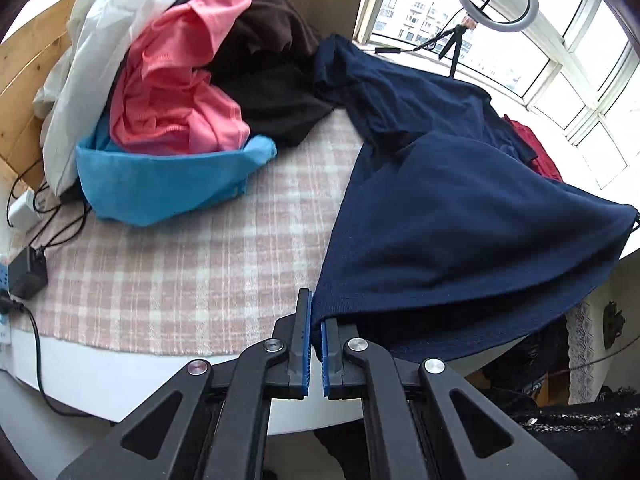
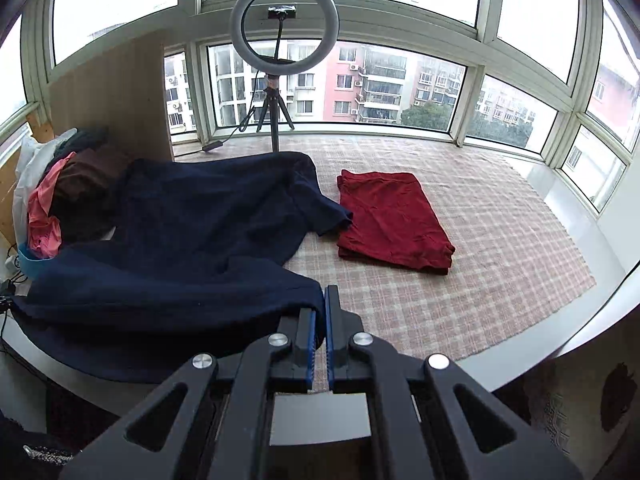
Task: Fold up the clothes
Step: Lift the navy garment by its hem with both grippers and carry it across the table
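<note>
Now both grippers are pinching the same big dark blue shirt [image 2: 192, 216]. The left gripper [image 1: 316, 332] has its two fingers pressed together on one corner of the shirt's edge. The right gripper [image 2: 323, 320] has its fingers pressed together on another corner of that edge. The cloth is squeezed between the blue pads of each one.

The blue shirt lies spread across the pink checked blanket [image 2: 460, 280], and its near edge is lifted up off the blanket where the grippers hold it. Some of the cloth hangs down over the front edge of the blanket. The far part of the shirt, with a sleeve sticking out, still rests on the blanket.

Just beside the shirt's sleeve, on the side away from the pile, is a red cloth [image 2: 392, 216] folded into a neat flat shape. On the other side of the blue shirt is a messy pile of clothes [image 1: 180, 92]. It has a pink one, a light blue one, a brown one, a black one and a white one. The blue shirt touches the dark clothes in that pile.

Behind the blue shirt a ring light [image 2: 284, 20] stands on a small stand by the window [image 2: 380, 80].
</note>
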A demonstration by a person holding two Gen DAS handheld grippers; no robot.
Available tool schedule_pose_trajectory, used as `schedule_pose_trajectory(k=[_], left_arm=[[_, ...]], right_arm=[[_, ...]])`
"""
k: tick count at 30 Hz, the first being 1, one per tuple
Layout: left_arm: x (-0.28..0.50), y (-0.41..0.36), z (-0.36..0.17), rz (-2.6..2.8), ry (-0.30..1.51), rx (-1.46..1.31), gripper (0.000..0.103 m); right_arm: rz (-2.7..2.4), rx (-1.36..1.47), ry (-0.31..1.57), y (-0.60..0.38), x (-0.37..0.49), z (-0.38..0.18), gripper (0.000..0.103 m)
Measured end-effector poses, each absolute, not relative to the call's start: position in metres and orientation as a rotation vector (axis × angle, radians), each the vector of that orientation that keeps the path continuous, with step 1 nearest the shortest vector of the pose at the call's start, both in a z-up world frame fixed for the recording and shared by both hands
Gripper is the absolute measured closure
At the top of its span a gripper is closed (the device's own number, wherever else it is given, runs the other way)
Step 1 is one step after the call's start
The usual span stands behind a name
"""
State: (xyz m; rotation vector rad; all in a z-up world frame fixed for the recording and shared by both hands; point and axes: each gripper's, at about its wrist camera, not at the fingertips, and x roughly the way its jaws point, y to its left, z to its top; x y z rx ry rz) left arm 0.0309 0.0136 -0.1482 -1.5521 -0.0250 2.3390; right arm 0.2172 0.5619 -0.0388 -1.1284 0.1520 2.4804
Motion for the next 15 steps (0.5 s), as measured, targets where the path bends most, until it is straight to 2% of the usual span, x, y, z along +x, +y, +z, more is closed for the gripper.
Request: schedule_pose_trajectory(k=[2,6,9,13,15], left_arm=[[0.038,0.02,-0.167,2.335,-0.059,-1.591,0.1],[0.079,0.049,-0.161,2.371,0.042,-1.56,0.1],[0.111,0.034,-0.146,2.434,-0.151,-1.539,0.1],[0.092,0.031,-0.151,2.484,-0.165,-1.566,0.1],[0.051,0.04,-0.15,2.48,-0.145,-1.549,0.1]], right_arm=[[2.473,-1.211,0.204,0.572,0.227,-0.069,0.1],[2.429,-1.383,0.165,0.575,0.244,-0.122,0.1],[2.451,-1.411,0.171,0.572,0.269,-0.132,0.1],[2.442,-1.425,0.23,0.587,0.276,-0.141,0.1],[2.423,-1.444,0.166,0.598,0.257,-0.147,0.1]])
